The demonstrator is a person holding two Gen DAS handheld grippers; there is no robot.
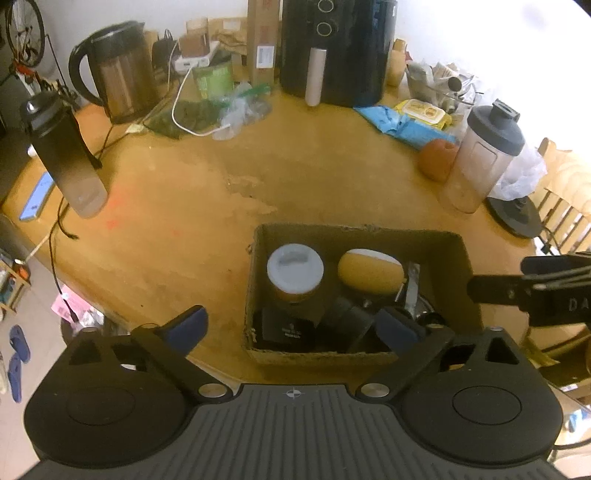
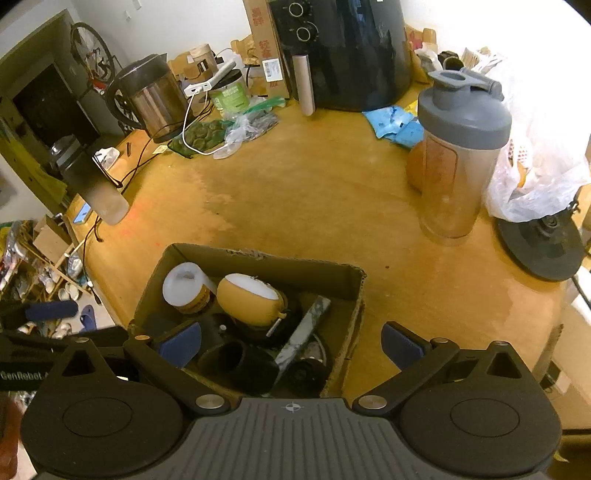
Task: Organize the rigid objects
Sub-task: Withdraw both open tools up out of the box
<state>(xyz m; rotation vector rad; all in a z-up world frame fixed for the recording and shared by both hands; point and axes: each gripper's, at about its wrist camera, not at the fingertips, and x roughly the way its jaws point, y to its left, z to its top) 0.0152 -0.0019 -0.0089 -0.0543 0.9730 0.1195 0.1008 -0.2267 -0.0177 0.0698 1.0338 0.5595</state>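
Both the left gripper (image 1: 291,326) and right gripper (image 2: 291,345) hung spread wide and empty over the cardboard box (image 2: 343,275), where the white-lidded jar (image 1: 295,269) and yellow case (image 2: 251,299) sat packed together, corralled for tidiness.

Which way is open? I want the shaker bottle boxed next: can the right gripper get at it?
Probably yes: the right gripper is open and empty, and bare table lies between it and the shaker bottle.

Pretty cluttered room: worn wooden table (image 1: 184,206), white wall (image 1: 207,9) up top, bike (image 1: 24,33) upper left, pale floor (image 1: 14,417) lower left, bright light blowing out the upper right.
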